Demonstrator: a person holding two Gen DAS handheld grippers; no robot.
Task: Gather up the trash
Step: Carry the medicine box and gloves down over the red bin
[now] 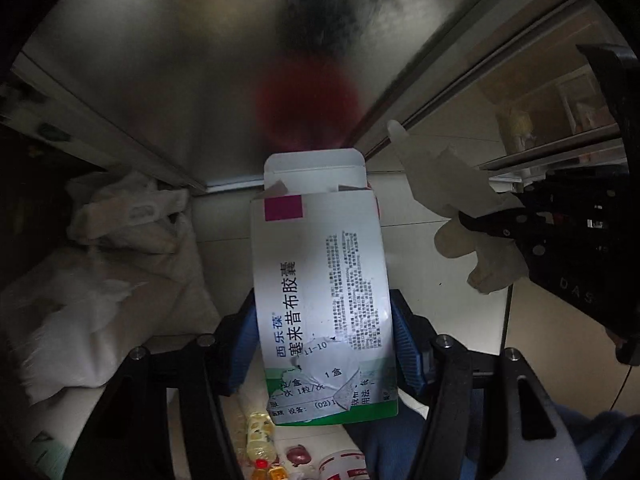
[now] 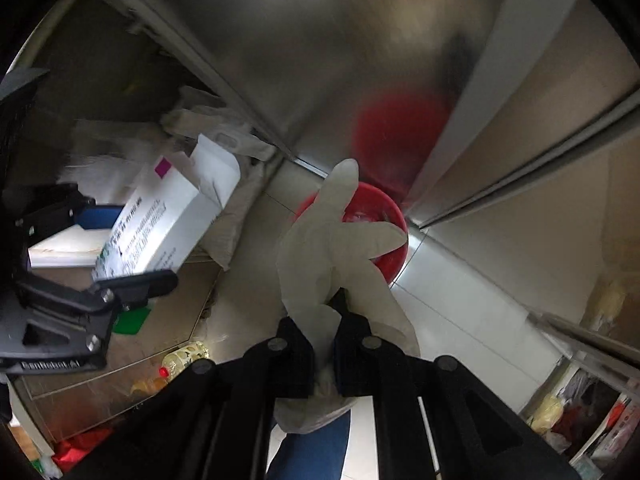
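Cardboard medicine box (image 1: 320, 300) pinched in the left gripper (image 1: 324, 344), limp glove (image 2: 336, 248) clamped in the right gripper (image 2: 324, 356), both picked up, poised above the red bin (image 2: 384, 216), drop pending.

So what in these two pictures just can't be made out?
- Red bin, right wrist view: its inside is hidden behind the glove.
- Same bin, left wrist view: hidden behind the medicine box; only a blurred red reflection shows.
- Box's small print: too small.
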